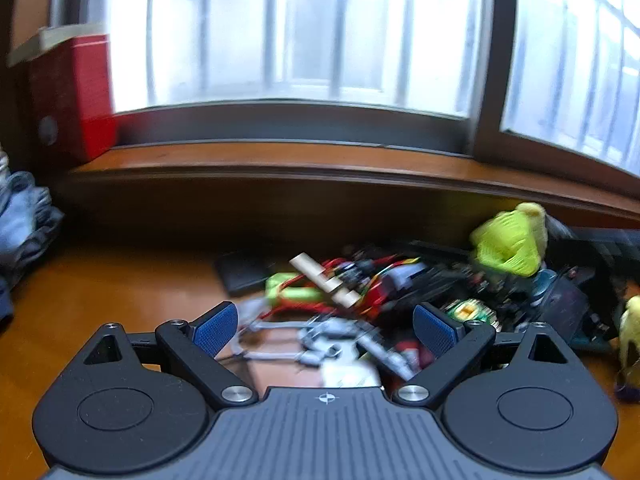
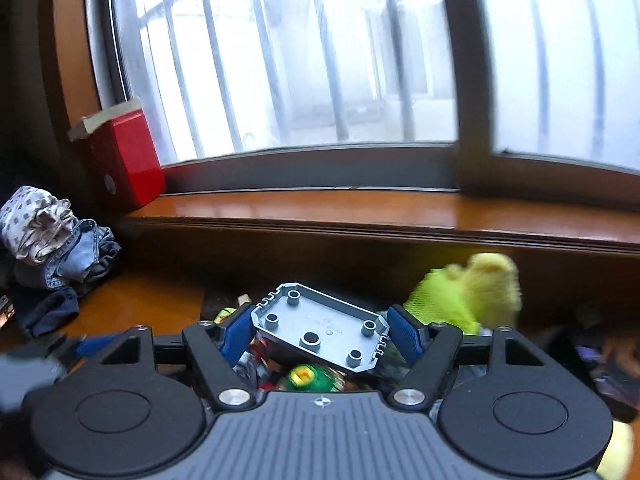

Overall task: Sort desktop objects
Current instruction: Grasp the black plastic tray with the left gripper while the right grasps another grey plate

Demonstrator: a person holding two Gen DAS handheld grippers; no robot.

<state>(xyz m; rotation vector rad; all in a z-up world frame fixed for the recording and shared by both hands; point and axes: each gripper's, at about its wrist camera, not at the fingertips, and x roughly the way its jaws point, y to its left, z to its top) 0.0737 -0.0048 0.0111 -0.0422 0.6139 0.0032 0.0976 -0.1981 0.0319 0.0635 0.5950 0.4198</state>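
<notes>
**Grey plate pinched above a cluttered wooden desk**

A glossy orange-brown wooden desk point(image 1: 100, 280) is running up to a dark wooden windowsill point(image 2: 360, 210), with a barred, frosted window point(image 1: 300, 32) glowing pale behind it. A red box point(image 2: 128, 160) with a beige lid is sitting at the sill's left end, and crumpled denim and patterned cloth point(image 2: 56, 240) are lying heaped at the desk's left edge.

A blurred pile of small parts point(image 1: 360, 300) is spreading across the desk, with red wires, a pale wooden strip point(image 1: 324, 280) and a fuzzy yellow-green knit item point(image 1: 508, 244) among them.

The right gripper point(image 2: 320, 332) is pinching a flat grey plastic plate point(image 2: 320, 328), octagonal, rimmed, studded with round bosses and tilted, above the pile. The left gripper point(image 1: 326, 322) is hovering with fingers spread wide over grey pieces, gripping nothing.
</notes>
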